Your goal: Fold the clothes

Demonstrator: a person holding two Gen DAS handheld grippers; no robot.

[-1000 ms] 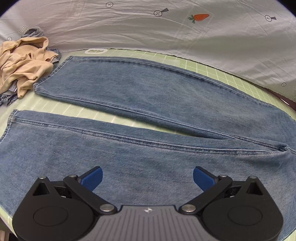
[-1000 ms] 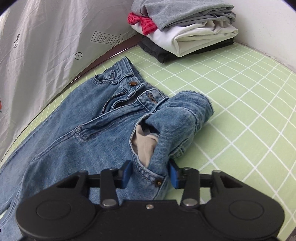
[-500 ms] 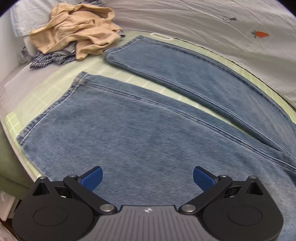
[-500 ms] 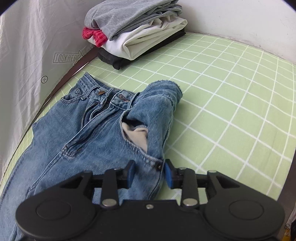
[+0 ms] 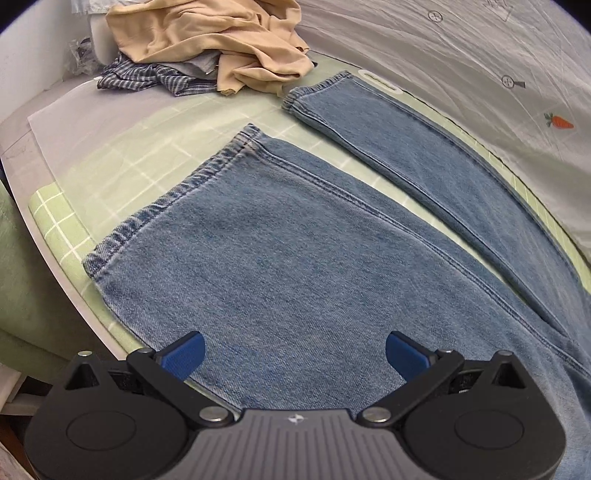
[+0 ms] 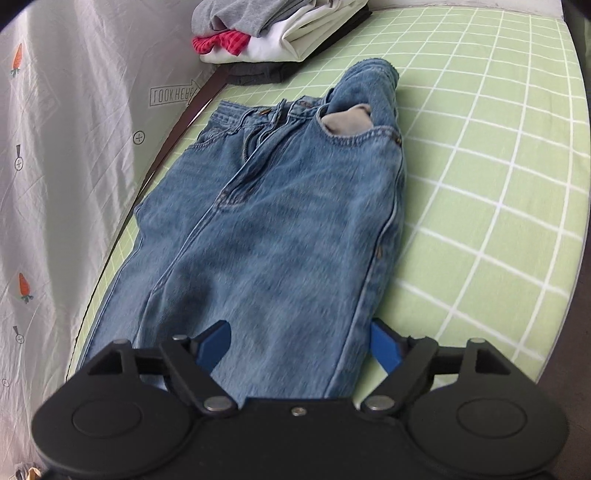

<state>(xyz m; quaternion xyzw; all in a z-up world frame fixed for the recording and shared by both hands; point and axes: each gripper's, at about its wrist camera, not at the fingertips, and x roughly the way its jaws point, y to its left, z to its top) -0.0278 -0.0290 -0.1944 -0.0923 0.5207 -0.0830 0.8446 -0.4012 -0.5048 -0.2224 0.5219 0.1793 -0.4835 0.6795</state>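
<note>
Pair of blue denim jeans (image 5: 295, 258) laid out flat, front side up, on green cloth with white grid lines (image 6: 498, 166) covering the work surface. Two legs spread apart in a narrow V, hems toward the heap of unfolded clothes; waistband end toward the folded stack. Near-side waistband corner (image 6: 369, 85) flipped up and folded over, grey pocket lining (image 6: 347, 122) exposed.

Left gripper (image 5: 293, 354): jaws wide apart, blue pads (image 5: 183, 354) clear of fabric on both sides, nothing gripped. Hovering above the nearer leg, short of its hem (image 5: 170, 199). Farther leg (image 5: 424, 162) lying along the far edge of the cloth, beside the white sheet with small carrot prints (image 5: 480, 66).

Right gripper (image 6: 301, 349): jaws opening, already wide. Thigh part of the jeans lying between and under the blue pads (image 6: 214, 347), denim edge just at the right pad; no pinch visible, fabric resting flat on the cloth. View slightly blurred.

Beyond the hems: crumpled tan garment (image 5: 214, 40) on top of a blue-and-white checked garment (image 5: 147, 75), unfolded. Beyond the waistband: stack of folded clothes (image 6: 280, 33), grey on top, then red, white, and black at the bottom.
</note>
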